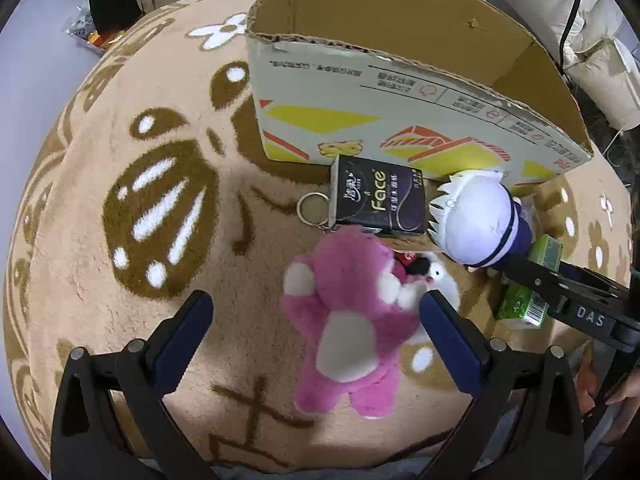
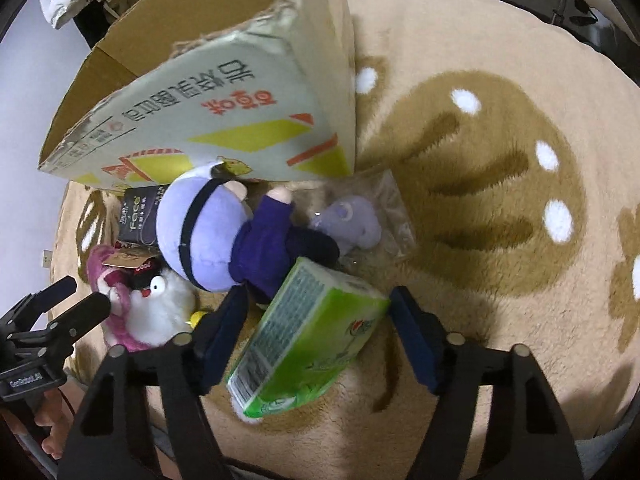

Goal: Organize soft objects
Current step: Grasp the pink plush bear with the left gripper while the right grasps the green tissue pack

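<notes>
A pink plush bear (image 1: 352,320) lies on the tan rug between the fingers of my open left gripper (image 1: 316,312), nearer the right finger. A white penguin plush (image 2: 160,312) lies against it. A white-haired doll in dark blue (image 1: 476,224) lies in front of the open cardboard box (image 1: 400,92). My right gripper (image 2: 316,312) is open around a green tissue pack (image 2: 308,340), with the doll (image 2: 224,232) just ahead. A small purple plush in a clear bag (image 2: 352,220) lies by the box (image 2: 224,120).
A black "Face" tissue pack (image 1: 380,198) with a key ring (image 1: 314,208) lies before the box. The rug (image 1: 160,220) has a brown cartoon pattern. A snack bag (image 1: 86,30) lies far left. A white sofa (image 1: 580,20) stands behind.
</notes>
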{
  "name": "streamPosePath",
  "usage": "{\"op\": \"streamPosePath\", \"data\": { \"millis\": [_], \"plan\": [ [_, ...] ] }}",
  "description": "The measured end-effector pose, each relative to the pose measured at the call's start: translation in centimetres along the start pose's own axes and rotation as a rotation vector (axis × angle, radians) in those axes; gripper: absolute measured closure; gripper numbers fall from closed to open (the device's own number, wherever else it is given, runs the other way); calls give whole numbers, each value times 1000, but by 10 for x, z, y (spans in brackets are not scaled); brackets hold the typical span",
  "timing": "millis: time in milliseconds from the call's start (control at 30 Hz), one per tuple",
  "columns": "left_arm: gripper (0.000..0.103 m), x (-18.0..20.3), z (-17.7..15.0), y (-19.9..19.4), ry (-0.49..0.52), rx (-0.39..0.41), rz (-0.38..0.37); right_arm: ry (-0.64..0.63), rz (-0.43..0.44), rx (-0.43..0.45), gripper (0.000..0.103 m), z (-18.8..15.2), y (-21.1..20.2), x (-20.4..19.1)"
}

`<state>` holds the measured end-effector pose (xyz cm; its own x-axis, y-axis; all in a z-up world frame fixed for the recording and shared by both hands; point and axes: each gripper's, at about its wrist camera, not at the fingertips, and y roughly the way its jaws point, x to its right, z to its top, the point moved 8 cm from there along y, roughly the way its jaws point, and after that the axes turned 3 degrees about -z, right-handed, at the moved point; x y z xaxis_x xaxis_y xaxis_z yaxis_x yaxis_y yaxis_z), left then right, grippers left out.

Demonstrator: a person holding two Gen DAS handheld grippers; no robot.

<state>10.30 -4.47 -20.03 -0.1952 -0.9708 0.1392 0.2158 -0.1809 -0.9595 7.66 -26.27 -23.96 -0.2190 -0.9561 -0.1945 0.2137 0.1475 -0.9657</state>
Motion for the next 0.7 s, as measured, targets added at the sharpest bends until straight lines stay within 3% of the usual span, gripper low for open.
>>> {"op": "streamPosePath", "data": {
  "millis": [300,367,533,700],
  "plan": [
    [1,4,-3,9,1,-28,-7,-4,-2,14,36,-1,-7,11],
    [6,3,-3,11,-9,-31,-28,-7,0,25,38,-1,-11,8],
    [31,10,-6,11,-25,-39,-128,-28,0,46,38,-1,-20,3],
    [35,15,-7,7,7,6,-90,-38,5,78,39,0,-29,-4]
  ]
}}
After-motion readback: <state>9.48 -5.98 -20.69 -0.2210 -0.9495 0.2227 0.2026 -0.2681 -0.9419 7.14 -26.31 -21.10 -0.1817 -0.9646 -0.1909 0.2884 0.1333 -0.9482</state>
